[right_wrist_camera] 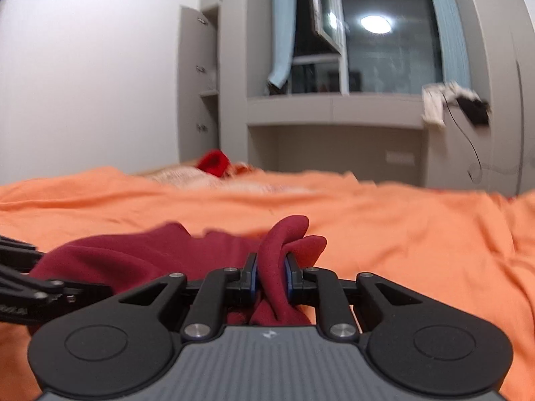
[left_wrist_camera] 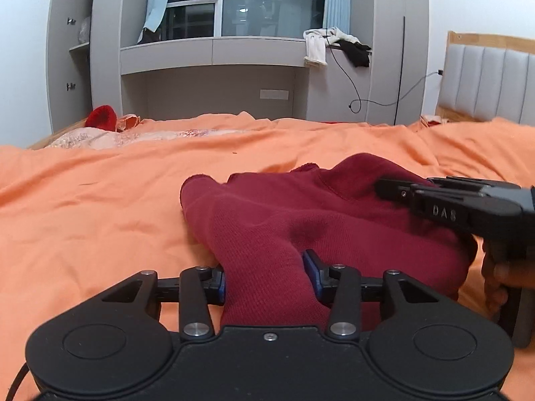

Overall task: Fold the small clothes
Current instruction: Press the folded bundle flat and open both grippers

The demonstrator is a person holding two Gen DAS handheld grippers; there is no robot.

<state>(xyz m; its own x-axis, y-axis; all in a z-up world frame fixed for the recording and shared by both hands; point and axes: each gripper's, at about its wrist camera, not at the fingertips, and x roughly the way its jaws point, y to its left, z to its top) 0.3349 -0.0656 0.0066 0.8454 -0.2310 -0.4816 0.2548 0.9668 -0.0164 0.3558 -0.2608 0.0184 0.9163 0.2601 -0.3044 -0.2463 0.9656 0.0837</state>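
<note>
A dark red knit garment (left_wrist_camera: 301, 214) lies bunched on the orange bedsheet (left_wrist_camera: 100, 200). My left gripper (left_wrist_camera: 267, 277) has its blue-padded jaws partly apart, with a thick fold of the garment between them. My right gripper (right_wrist_camera: 271, 275) is shut on a pinched fold of the same garment (right_wrist_camera: 281, 244), which sticks up above its jaws. The right gripper also shows in the left wrist view (left_wrist_camera: 468, 200), reaching in from the right over the garment. The left gripper shows at the left edge of the right wrist view (right_wrist_camera: 20, 287).
A bright red item (left_wrist_camera: 102, 117) and pale patterned cloth (left_wrist_camera: 110, 137) lie at the far left of the bed. A grey built-in desk and shelves (left_wrist_camera: 214, 53) stand behind, with clothes (left_wrist_camera: 334, 45) and a cable hanging. A padded headboard (left_wrist_camera: 485, 80) is at the right.
</note>
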